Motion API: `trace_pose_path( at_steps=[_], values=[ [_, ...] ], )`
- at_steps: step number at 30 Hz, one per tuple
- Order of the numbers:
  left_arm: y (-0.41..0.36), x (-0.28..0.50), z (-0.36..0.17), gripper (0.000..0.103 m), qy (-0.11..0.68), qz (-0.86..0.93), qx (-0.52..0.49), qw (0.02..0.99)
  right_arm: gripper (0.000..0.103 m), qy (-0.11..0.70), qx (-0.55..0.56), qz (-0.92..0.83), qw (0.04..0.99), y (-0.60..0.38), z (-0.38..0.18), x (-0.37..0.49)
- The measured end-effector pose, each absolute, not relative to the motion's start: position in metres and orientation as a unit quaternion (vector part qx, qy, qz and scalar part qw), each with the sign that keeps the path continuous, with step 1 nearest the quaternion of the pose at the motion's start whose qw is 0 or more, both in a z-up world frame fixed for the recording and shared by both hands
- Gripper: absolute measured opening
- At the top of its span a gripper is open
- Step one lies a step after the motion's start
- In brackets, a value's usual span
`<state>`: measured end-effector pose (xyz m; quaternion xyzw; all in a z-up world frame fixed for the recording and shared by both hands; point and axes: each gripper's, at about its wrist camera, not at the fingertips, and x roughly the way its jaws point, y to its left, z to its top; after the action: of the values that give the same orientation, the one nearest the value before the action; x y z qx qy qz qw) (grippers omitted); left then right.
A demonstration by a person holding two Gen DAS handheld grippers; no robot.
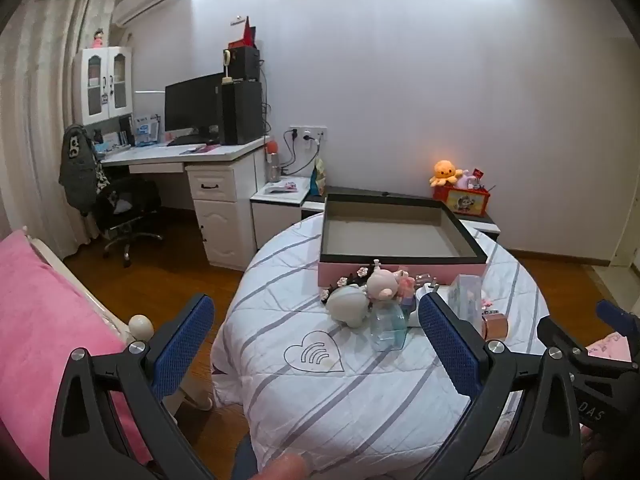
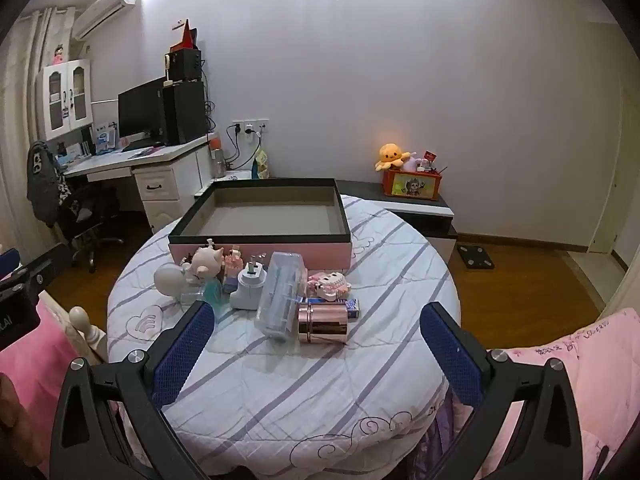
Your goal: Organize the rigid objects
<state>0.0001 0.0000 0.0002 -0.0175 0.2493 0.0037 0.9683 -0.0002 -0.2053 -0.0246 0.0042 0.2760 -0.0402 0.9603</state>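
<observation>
A pink box with a black rim point(image 2: 260, 236) point(image 1: 400, 270) stands open and empty at the far side of a round table with a striped white cloth point(image 2: 280, 380) point(image 1: 320, 400). In front of it lies a cluster: a rose-gold canister point(image 2: 322, 324), a clear plastic case point(image 2: 280, 292), a white plug adapter point(image 2: 250, 284), a pig figurine point(image 2: 206, 264) point(image 1: 380, 284), a white round toy point(image 1: 348, 304), a clear bottle point(image 1: 388, 324) and a pink block toy point(image 2: 330, 284). My left gripper point(image 1: 316, 344) and right gripper point(image 2: 316, 340) are open and empty, short of the cluster.
A pink-covered bed point(image 1: 36, 320) lies at the left and pink bedding point(image 2: 580, 360) at the right. A white desk with a monitor point(image 1: 192, 112) and an office chair point(image 1: 124, 208) stand at the back left. A low cabinet holds a red toy box point(image 2: 412, 184).
</observation>
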Motion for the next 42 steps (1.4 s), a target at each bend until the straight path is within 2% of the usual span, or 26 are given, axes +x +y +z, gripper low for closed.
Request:
trace_pose_path(
  at_steps=[10, 42],
  values=[
    [0.002, -0.006, 0.017, 0.103, 0.229, 0.018, -0.018, 0.973, 0.103, 0.269, 0.009, -0.035, 0.962, -0.201, -0.017, 0.007],
    [-0.012, -0.006, 0.020, 0.103, 0.219, 0.011, -0.012, 0.976, 0.103, 0.249, -0.003, -0.018, 0.968, -0.195, 0.002, 0.007]
  ],
)
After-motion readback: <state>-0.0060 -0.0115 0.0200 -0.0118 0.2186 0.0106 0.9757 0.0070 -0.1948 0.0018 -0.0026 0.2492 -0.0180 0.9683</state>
